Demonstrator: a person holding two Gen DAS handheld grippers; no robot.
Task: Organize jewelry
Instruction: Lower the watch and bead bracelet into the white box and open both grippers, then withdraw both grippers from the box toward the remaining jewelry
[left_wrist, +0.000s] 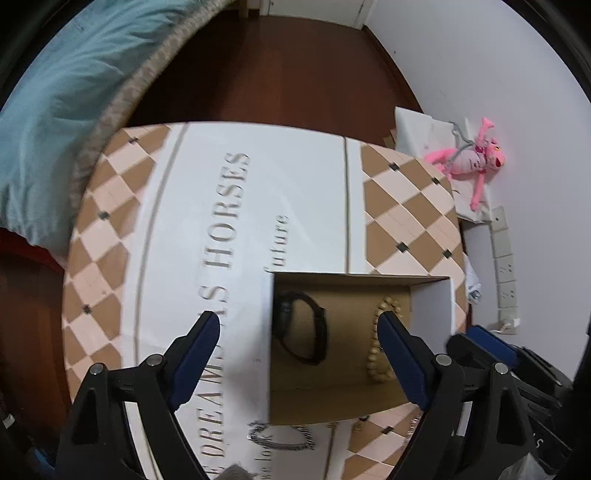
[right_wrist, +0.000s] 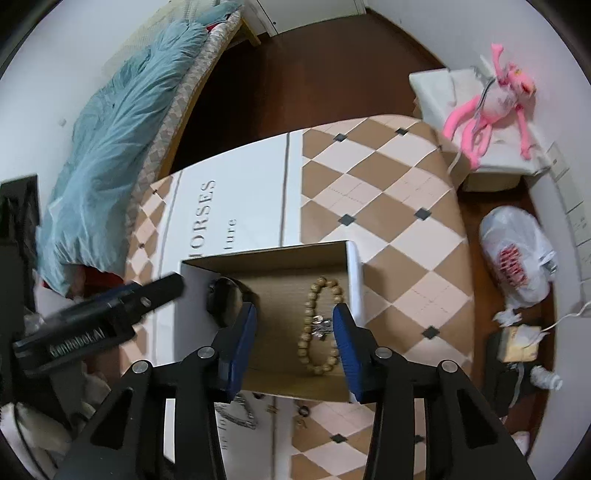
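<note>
A: Nearest to us, our left tool (left_wrist: 297, 323) hangs with its blue fingers (left_wrist: 199, 354) spread wide and nothing between them, over the near-left edge of the cardboard box (left_wrist: 332, 402). What do we have on the right?

B: Our right tool (right_wrist: 294, 314) is spread too, gripping nothing, its fingers (right_wrist: 242, 347) on either side of the wooden bead bracelet (right_wrist: 320, 328), which lies flat on the floor of the box (right_wrist: 291, 384). A small silver piece (right_wrist: 320, 328) lies across the beads; we cannot tell what it is.

A: Left of the beads, inside the same box, we see the black band (left_wrist: 303, 326) lying on its side. In front of the box, on the table (left_wrist: 177, 206), a silver chain (left_wrist: 282, 437) lies loose.

B: We also see a few tiny items near that chain, too blurred to name. The table's checkered cloth runs on past the box. Beyond it, a pink plush toy (right_wrist: 495, 107) lies on a white box (right_wrist: 436, 92), and a bed with a blue quilt (right_wrist: 114, 147) stands far left.
</note>
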